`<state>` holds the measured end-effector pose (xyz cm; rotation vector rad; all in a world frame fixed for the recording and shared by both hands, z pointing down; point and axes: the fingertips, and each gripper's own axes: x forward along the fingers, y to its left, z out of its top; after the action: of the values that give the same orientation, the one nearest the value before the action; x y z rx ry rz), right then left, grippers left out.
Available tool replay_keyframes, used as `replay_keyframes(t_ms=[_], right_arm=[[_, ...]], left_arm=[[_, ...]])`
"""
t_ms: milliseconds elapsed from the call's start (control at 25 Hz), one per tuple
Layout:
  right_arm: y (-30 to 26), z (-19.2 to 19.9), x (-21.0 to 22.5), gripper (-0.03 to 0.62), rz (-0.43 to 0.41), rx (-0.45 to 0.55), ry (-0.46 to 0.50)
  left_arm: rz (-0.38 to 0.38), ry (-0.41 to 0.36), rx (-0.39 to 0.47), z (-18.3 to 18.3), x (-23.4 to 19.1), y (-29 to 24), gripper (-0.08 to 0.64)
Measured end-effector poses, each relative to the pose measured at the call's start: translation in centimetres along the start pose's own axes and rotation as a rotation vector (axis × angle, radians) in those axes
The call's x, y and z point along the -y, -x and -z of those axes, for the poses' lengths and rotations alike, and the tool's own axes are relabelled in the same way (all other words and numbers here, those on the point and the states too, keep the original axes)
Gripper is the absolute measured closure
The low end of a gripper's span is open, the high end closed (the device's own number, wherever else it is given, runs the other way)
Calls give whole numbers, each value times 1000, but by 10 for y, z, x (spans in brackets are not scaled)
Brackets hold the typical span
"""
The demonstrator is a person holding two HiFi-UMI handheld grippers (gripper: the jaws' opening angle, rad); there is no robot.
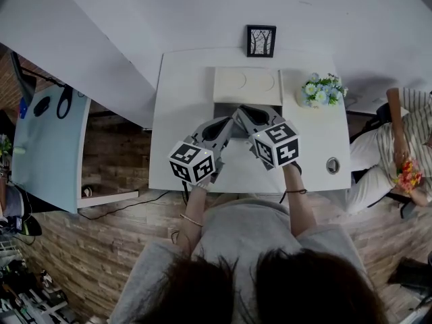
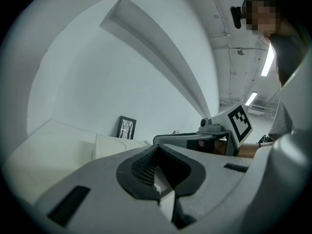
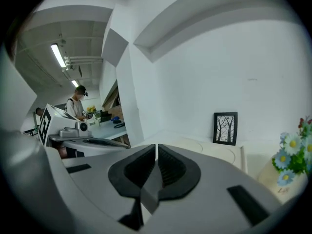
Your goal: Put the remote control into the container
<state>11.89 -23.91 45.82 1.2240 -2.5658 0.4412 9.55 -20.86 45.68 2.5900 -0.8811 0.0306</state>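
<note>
Right gripper [image 3: 156, 149] and left gripper [image 2: 158, 148] both closed, empty; remote unseen, so locate it before approaching white container [image 1: 224, 94].

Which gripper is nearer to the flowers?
Right. The right gripper sits left of the flowers, in front of the container; the left gripper lies further left, beyond the right one.

- Two claws: left claw [image 1: 229, 122], right claw [image 1: 239, 111]
- One white counter [image 1: 182, 93]
- One cream container [image 1: 248, 85]
- One framed picture [image 1: 261, 40]
- One bunch of flowers [image 1: 322, 90]
- One round grommet [image 1: 333, 165]
- One seated person [image 1: 405, 147]
</note>
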Motion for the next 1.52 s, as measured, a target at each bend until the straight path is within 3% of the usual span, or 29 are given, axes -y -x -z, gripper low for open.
replay_keyframes(t_ms=[480, 880, 1520], right_arm=[[46, -41, -25, 592, -15, 175, 19], [69, -44, -43, 594, -23, 222, 120], [85, -52, -48, 594, -13, 275, 136]], left_arm=[[-13, -101, 91, -36, 32, 17, 557], [-18, -174, 162, -48, 56, 31, 557], [5, -204, 157, -48, 73, 34, 557]])
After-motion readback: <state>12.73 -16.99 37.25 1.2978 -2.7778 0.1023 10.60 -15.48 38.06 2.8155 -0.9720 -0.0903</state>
